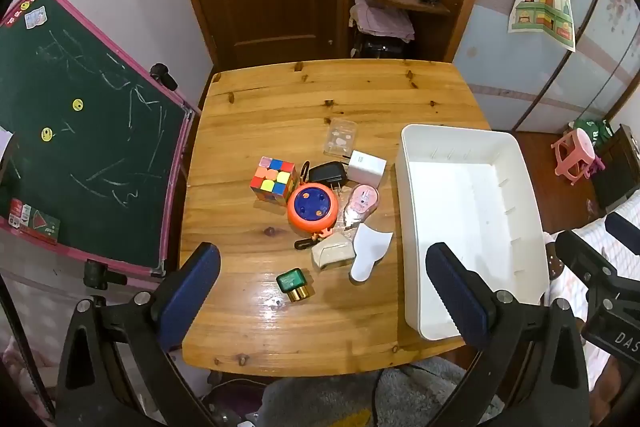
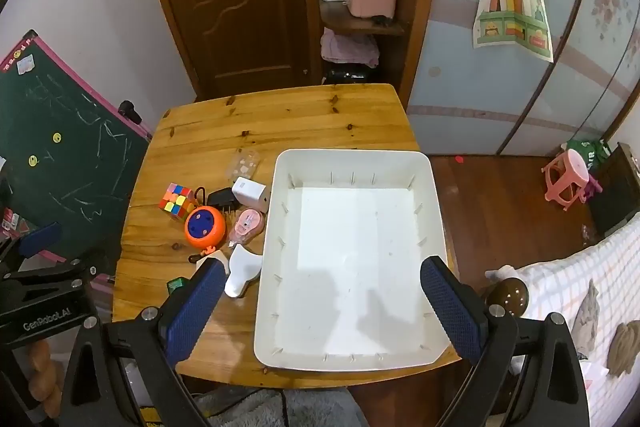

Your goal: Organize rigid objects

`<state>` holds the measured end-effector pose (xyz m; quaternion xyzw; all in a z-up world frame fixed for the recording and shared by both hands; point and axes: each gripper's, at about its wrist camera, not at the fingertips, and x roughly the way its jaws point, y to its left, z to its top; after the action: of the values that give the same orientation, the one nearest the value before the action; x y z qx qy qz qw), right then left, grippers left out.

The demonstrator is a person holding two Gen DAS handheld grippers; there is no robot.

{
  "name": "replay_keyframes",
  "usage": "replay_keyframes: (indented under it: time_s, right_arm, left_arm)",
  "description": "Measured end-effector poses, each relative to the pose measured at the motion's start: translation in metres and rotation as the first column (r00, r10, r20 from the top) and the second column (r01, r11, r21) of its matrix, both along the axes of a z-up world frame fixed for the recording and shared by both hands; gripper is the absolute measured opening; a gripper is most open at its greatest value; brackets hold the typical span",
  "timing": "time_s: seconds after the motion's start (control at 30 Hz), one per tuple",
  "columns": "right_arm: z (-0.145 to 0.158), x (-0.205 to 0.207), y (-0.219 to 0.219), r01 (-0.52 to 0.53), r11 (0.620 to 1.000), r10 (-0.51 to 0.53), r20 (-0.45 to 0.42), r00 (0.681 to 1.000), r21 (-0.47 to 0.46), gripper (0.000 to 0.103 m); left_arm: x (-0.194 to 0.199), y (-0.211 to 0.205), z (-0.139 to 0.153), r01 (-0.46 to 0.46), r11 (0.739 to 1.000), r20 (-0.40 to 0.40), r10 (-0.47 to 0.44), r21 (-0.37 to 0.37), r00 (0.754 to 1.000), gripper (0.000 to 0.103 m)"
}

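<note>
Left wrist fisheye is showing the left gripper (image 1: pixel 324 287) hovering, jaws spread, over cluttered desk (image 1: pixel 280 99); right gripper (image 2: pixel 326 309), jaws spread, is hanging above the white bin (image 2: pixel 356 163).

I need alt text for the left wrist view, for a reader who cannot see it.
A wooden table holds a cluster of small objects beside an empty white bin: a Rubik's cube, an orange round toy, chargers and a green bottle. The left gripper hovers above, jaws open.
</note>
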<state>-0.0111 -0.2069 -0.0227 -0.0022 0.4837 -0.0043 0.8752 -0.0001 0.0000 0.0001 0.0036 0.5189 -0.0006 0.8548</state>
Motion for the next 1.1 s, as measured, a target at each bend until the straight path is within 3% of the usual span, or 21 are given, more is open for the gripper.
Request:
replay_keyframes:
  time_s: [1.1]
  right_arm:
    - [-0.0026,-0.0018,-0.0073,0.042,0.999,-0.042,-0.015,0.999,0.028,0.099]
  left_arm:
    - [0.0089,-0.0044,0.0012,0.002,1.0,-0.007,-0.002,-0.015,1.0,0.102]
